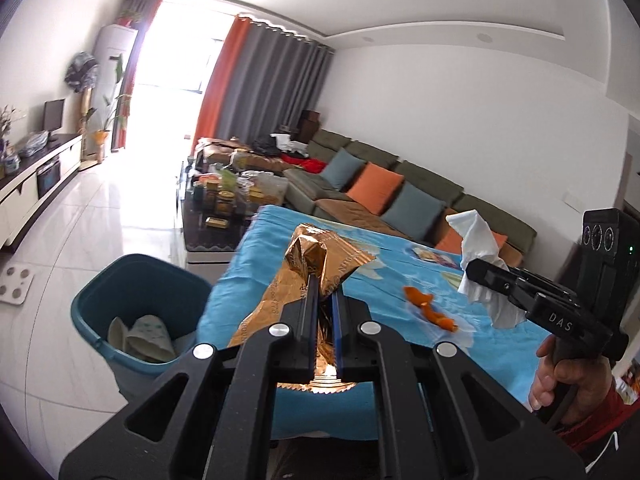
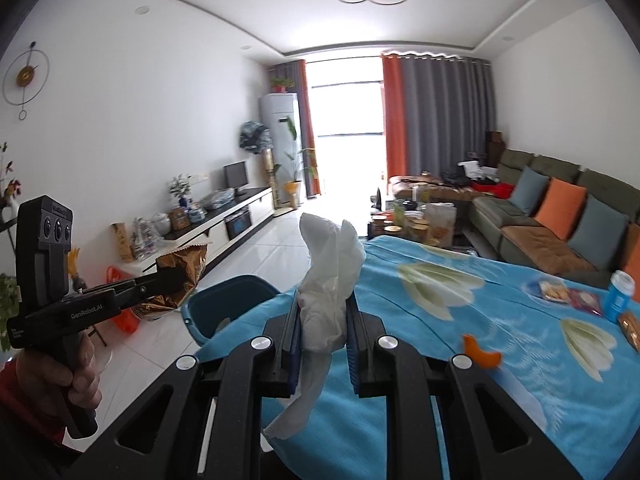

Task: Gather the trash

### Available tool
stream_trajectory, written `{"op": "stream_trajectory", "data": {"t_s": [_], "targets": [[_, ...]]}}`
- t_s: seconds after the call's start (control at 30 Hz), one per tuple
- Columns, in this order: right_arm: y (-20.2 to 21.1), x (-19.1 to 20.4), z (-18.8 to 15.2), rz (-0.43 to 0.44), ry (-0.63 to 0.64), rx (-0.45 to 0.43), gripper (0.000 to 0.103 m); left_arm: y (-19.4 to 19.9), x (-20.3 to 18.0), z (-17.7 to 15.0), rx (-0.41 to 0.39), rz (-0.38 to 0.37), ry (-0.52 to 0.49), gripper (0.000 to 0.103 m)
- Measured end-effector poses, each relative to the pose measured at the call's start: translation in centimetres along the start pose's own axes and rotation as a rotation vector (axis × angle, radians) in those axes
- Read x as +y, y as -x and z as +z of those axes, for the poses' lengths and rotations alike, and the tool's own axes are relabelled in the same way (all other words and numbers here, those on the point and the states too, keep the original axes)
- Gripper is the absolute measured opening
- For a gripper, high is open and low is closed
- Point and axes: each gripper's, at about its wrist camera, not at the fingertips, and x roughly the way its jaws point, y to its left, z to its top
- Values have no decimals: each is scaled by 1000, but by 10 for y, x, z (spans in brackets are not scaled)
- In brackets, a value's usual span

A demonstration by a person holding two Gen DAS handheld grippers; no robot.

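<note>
Our hands are mostly cut off by the frame edges, and the peel (image 2: 482, 353) on the table (image 2: 500, 320) is blurred. Our left gripper (image 1: 325, 292) is clamped tight on a gold wrapper (image 1: 320, 256), whose print we cannot read. Our right gripper (image 2: 323, 312) has its jaws pressed on a crumpled tissue (image 2: 330, 272). Both hang over the table's near edge. Beyond it, the bin (image 1: 132, 292) stands on the floor, its contents only partly visible.
</note>
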Motion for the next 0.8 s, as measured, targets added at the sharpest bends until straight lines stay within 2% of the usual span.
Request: {"op": "stream_trajectory", "data": {"t_s": [0.37,0.6,0.8], "targets": [[-78,29,25,140,66,82,17,5,42,1,6,112,64,6],[-115,50,46,211,121,104,18,-7,68,19,0,190,77,6],[-155,65,51,285,150,178,18,-10,101,32,-8,265,109,6]]}}
